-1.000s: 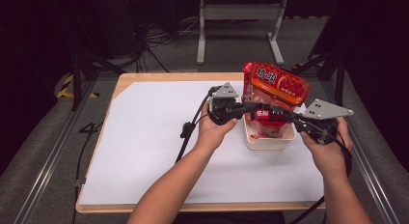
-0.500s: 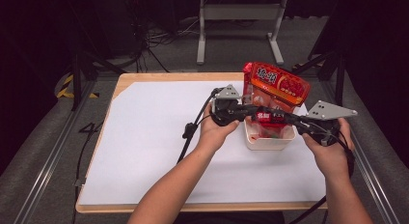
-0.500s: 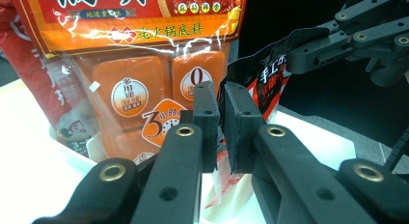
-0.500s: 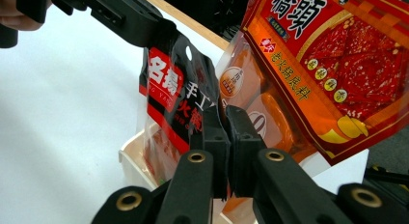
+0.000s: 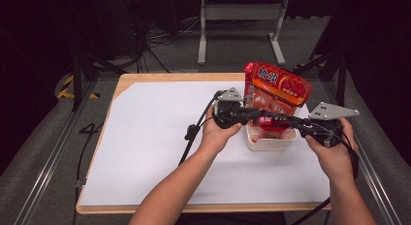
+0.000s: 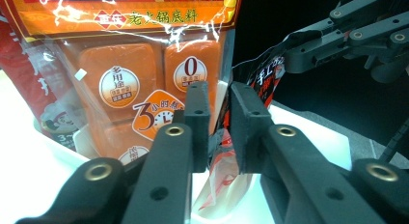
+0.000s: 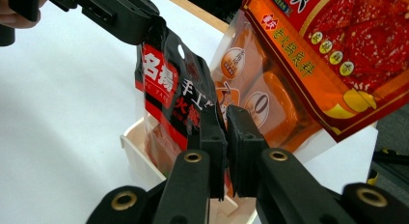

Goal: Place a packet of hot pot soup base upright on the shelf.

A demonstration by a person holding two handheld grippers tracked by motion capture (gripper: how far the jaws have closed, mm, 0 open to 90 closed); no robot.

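Left gripper: held in the left hand at the 9 o'clock side of the bin; in the left gripper view its jaws are pinched on one edge of the dark packet, a thin strip of film caught between the pads.

White sheet: covers most of the wooden table; bare from its centre out to 9 o'clock.

White bin: a small open tub right of the sheet's centre, between the two hands.

Large red pouch: stands upright in the bin, leaning toward 12 o'clock; orange blocks show through its clear window.

Dark packet: the smaller black-and-red pouch, just in front of the large one at its 6 o'clock face, lower part down in the bin, top above the rim.

Right gripper: comes in from 3 o'clock in the right hand; its jaws are clamped on the packet's opposite edge.

Step in hand: judged as seating the dark packet in the bin with both grippers.

Next move: likely lowering both ends evenly so the packet slides in front of the big pouch without tipping it, then letting go one side at a time.
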